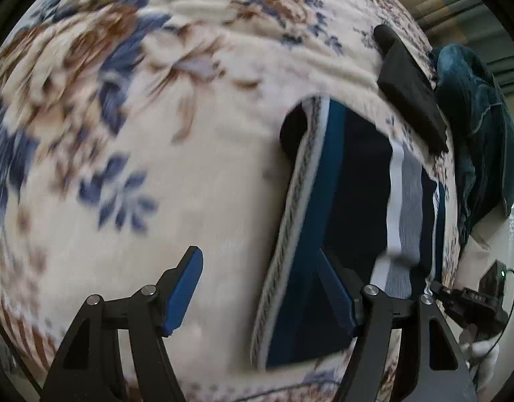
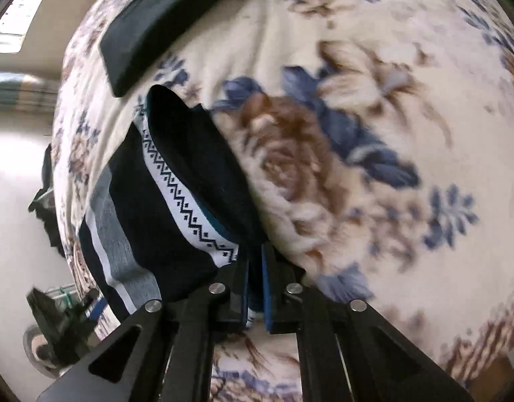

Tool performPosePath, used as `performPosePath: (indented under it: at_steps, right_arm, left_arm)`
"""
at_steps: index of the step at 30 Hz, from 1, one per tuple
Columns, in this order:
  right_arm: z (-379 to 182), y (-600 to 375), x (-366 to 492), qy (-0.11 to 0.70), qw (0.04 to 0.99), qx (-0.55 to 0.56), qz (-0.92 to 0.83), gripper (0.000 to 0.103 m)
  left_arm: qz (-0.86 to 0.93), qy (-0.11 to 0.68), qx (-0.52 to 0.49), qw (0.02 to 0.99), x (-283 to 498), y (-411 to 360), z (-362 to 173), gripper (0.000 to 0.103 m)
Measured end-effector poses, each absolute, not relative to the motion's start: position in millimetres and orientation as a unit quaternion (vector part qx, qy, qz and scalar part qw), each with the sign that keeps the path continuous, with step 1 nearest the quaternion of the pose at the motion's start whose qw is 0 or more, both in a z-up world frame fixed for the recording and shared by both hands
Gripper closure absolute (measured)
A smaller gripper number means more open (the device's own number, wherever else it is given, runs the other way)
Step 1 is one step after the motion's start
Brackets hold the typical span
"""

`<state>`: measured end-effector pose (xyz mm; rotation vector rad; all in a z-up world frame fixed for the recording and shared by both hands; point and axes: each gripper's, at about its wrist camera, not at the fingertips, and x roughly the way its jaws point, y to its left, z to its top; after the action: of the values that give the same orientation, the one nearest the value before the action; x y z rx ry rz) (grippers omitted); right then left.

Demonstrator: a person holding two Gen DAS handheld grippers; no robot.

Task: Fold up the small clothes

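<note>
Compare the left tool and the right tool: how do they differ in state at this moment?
The left tool is open, its blue pads wide apart and gripping nothing; the right tool is shut, pinching the edge of the dark garment. The left tool hangs partly over the floral blanket; the right tool sits at the garment's patterned band. Both have black arms and blue pads.

The left tongs [image 1: 261,289] are matte black angular arms with triangular cut-outs, silver round pivot screws and flat blue pads on the fingers [image 1: 185,289]. The right tongs [image 2: 255,288] share that black frame, silver screws and blue pads.
</note>
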<state>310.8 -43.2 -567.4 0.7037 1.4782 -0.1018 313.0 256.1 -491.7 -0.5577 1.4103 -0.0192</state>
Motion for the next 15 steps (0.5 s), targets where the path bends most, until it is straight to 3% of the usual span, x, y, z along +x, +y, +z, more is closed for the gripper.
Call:
performPosePath:
  at_steps: [2,5,6,9,13,15]
  right_arm:
    - [-571,-36,308,0.684,0.665,0.299,-0.031,0.097]
    - [-568,-32,301,0.702,0.655,0.275,-0.044,0.069]
    - [-566,-36,295,0.698,0.653,0.287,-0.054,0.054]
    - [-575,-47,272,0.683,0.625,0.375,-0.053,0.044]
    - [-629,-52,253,0.659,0.541,0.521,-0.051,0.043]
    - [-641,-55,245,0.632,0.533,0.558,-0.077,0.043]
  left_arm:
    - [-0.003,0.646,-0.271,0.713,297,254,-489,0.035]
    - [-0.005,0.646,-0.338,0.685,274,246,-489,0.035]
    - [-0.005,0.645,-0.367,0.670,268,244,-493,0.035]
    - [0.001,0.643,-0.475,0.601,253,232,-527,0.035]
    - [0.065,0.622,-0.535,0.568,245,228,-558,0.037]
    - [0.086,0.600,-0.562,0.563,241,228,-560,0.055]
